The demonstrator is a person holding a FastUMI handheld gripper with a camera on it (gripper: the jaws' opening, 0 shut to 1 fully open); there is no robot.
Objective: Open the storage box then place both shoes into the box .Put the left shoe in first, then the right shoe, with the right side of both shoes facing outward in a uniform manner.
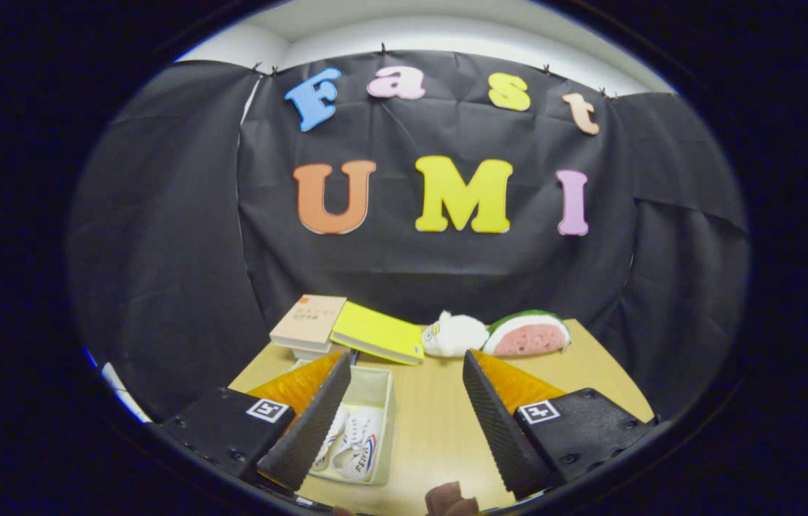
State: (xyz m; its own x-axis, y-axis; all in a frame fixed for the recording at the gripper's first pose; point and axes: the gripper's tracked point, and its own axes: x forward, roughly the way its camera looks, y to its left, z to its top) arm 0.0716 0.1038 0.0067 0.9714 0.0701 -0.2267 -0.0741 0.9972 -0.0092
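I see the gripper (404, 419) held above the wooden table (440, 430), fingers spread wide with bare tabletop between them — nothing pinched. Each finger has a ribbed, wedge-shaped inner face; one carries a small square marker (267, 410), the other a like marker (539, 412).

The storage box (375, 390), a pale rectangular tray with thin walls, sits just behind the left finger, partly hidden by it. Both shoes (350, 444) lie inside — white canvas with laces and red and blue side stripes. Lettering on one sole edge is too small for me to read.

Far side of the table: a tan book (308, 322) stacked on another, a yellow-green notebook (379, 333) leaning on it, a white plush toy (454, 335), and a watermelon-slice plush (527, 334). Cover writing on the tan book is illegible.

Open tabletop runs from the box's right wall to the table's right edge.
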